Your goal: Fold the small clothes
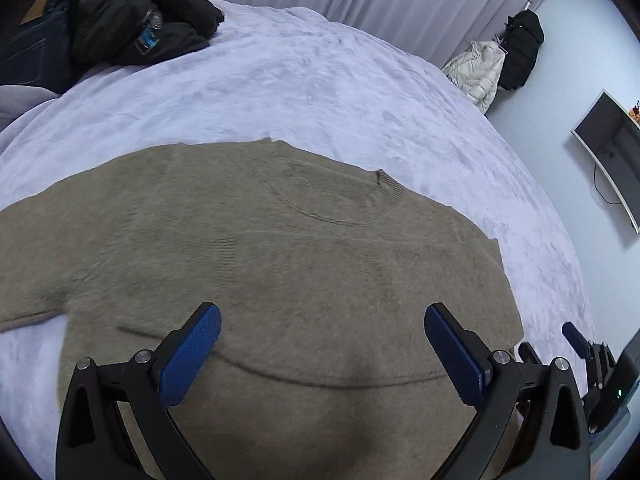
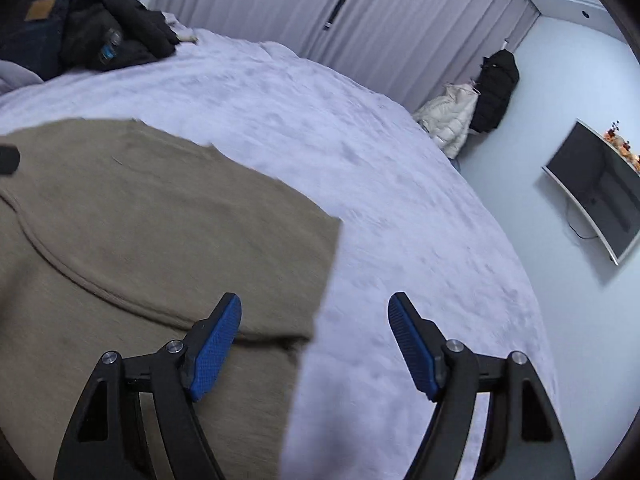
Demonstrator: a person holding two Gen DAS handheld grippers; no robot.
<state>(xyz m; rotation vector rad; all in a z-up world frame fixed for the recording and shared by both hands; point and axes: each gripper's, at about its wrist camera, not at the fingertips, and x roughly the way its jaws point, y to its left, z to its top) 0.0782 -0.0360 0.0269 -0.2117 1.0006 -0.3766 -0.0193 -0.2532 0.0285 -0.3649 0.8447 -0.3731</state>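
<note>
A tan knit sweater (image 1: 256, 248) lies flat on the lavender bed cover (image 1: 320, 92), its ribbed collar (image 1: 388, 186) at the far right and one sleeve reaching off to the left. My left gripper (image 1: 322, 318) is open and empty, hovering over the sweater's near part above a fold line. My right gripper (image 2: 316, 308) is open and empty over the sweater's right edge (image 2: 324, 280); its left finger is above the sweater (image 2: 140, 220), its right finger above the bed cover (image 2: 400, 208). The right gripper also shows at the lower right of the left wrist view (image 1: 580, 340).
A heap of dark clothes and jeans (image 1: 112, 20) lies at the bed's far left corner. Grey curtains (image 2: 360, 12) hang behind the bed. A white jacket (image 2: 448, 120) and a black coat (image 2: 496, 88) hang by the wall, and a monitor (image 2: 596, 184) is on the right wall.
</note>
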